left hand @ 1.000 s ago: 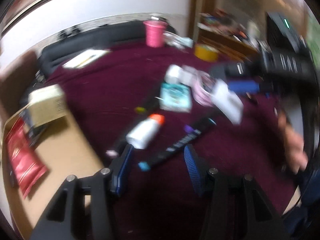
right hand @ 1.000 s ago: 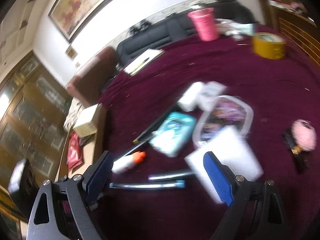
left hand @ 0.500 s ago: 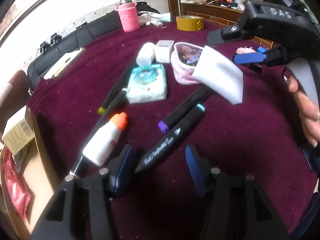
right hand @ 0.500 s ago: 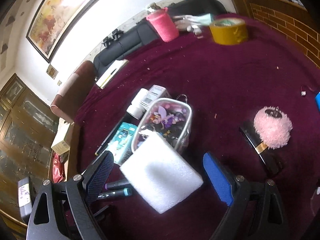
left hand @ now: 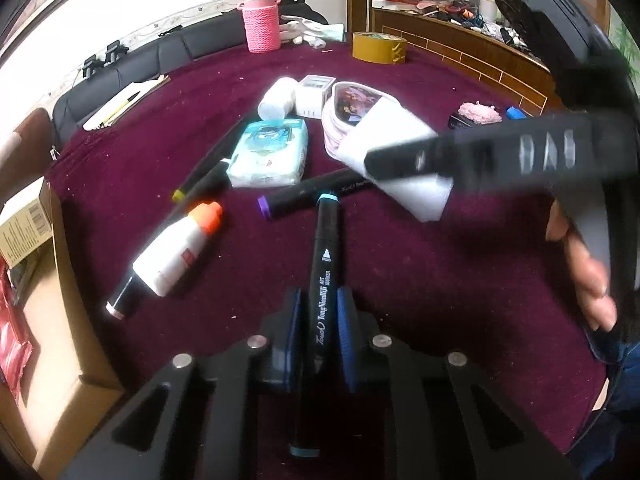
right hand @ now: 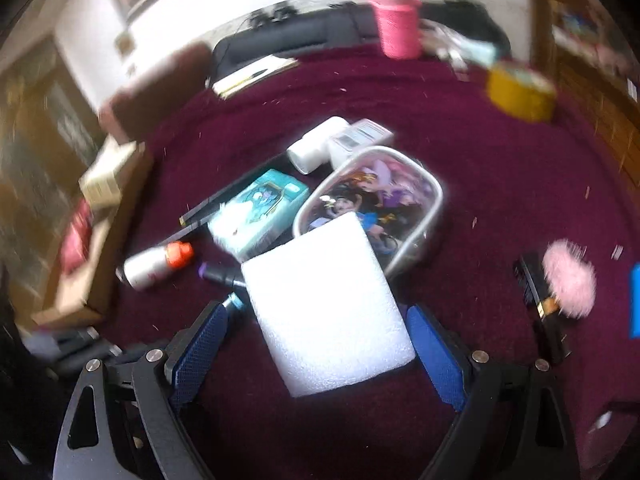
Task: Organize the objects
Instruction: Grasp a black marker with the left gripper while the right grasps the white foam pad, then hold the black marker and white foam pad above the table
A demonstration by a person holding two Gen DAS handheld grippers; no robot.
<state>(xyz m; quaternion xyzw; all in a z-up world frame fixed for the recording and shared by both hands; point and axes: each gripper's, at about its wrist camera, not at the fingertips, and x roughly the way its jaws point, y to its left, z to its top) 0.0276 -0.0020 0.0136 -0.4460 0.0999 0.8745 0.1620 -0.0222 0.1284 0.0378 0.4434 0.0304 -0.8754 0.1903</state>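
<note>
A black art marker with a light-blue cap (left hand: 326, 264) lies on the maroon cloth, and my left gripper (left hand: 318, 312) is closing on its barrel. Both blue pads press on it, so it is gripped. My right gripper (right hand: 316, 344) stands open over a white foam block (right hand: 324, 304), which sits between its wide-set fingers. A gap shows at the left pad. The block's far end leans on a clear cartoon-print pouch (right hand: 376, 196). In the left wrist view a hand holds the right gripper above the foam block (left hand: 420, 200).
A purple-capped marker (left hand: 304, 196), an orange-capped glue bottle (left hand: 176, 252), a tissue pack (left hand: 270, 152) and more markers lie on the cloth. A pink cup (left hand: 262, 26) and tape roll (left hand: 378, 47) stand far back. A cardboard box (left hand: 60, 300) borders the left. A pink pompom (right hand: 568, 276) lies to the right.
My left gripper has moved forward and down over the blue-capped marker and closed on it. The right gripper has dropped lower and rolled, with the foam block still between its fingers.
</note>
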